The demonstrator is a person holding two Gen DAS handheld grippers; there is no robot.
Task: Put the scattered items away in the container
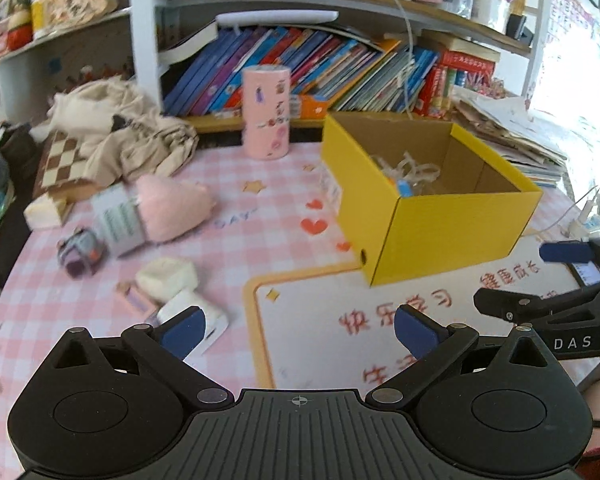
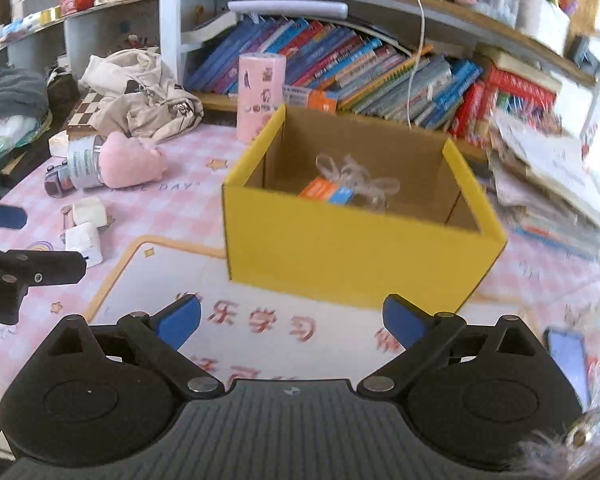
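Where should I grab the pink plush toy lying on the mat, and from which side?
Probably take the pink plush toy across its soft, rounded body, coming down from above with the open left tool, the nearer one. It lies on its side with a paper label wrapped around one end; the bare plush middle should compress and hold better.

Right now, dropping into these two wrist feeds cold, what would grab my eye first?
The yellow box dominates, open-topped on the pink checked mat, with an orange-and-blue packet and a pale tangle of string already inside. To its left lies a pink plush toy among small white blocks, with a pink cylinder standing behind. Both the left gripper and right gripper hang open and empty.
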